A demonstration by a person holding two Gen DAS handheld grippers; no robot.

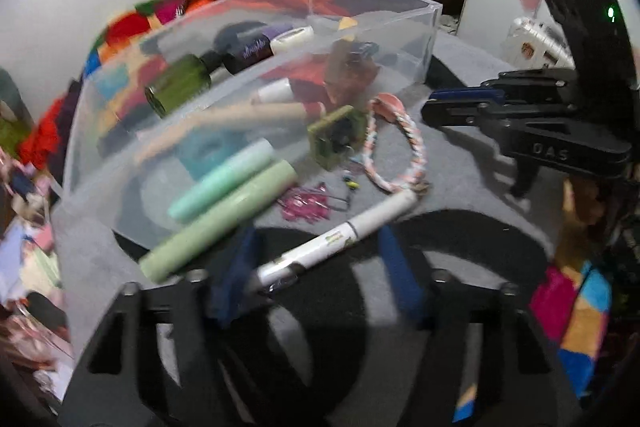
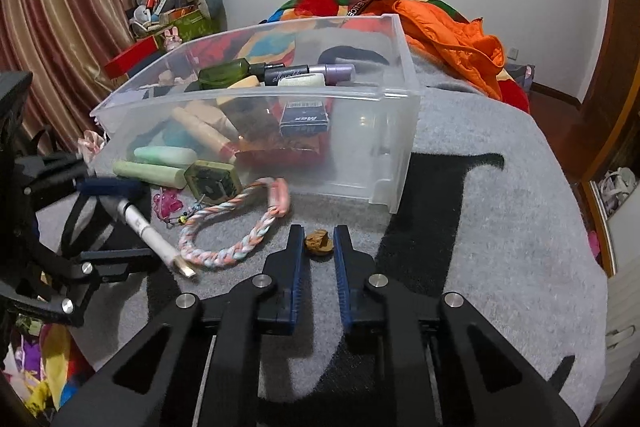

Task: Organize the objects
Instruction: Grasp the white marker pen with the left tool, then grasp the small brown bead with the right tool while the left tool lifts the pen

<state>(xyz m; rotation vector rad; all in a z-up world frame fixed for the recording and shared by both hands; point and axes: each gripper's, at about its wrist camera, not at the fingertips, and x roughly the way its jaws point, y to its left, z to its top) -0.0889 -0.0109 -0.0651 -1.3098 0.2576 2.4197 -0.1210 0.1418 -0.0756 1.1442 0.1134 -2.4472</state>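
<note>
A clear plastic bin (image 1: 424,39) (image 2: 400,131) sits on a grey blanket and holds bottles and tubes. In front of it lie a white marker (image 1: 340,235) (image 2: 144,227), a green tube (image 1: 216,223) (image 2: 148,173), a mint tube (image 1: 220,179), a green square case (image 2: 212,181), a braided rope ring (image 2: 224,243) and pink clips (image 2: 166,203). My left gripper (image 1: 316,247) is open, its jaws on both sides of the marker. My right gripper (image 2: 316,243) is closed part way, its jaws flanking a small brown nugget (image 2: 319,242) without clearly pressing it.
The grey and black blanket (image 2: 500,227) covers a bed. An orange jacket (image 2: 452,39) and a colourful quilt lie behind the bin. A cluttered shelf (image 2: 176,11) and curtain stand at the left. The right gripper shows in the left wrist view (image 1: 440,107).
</note>
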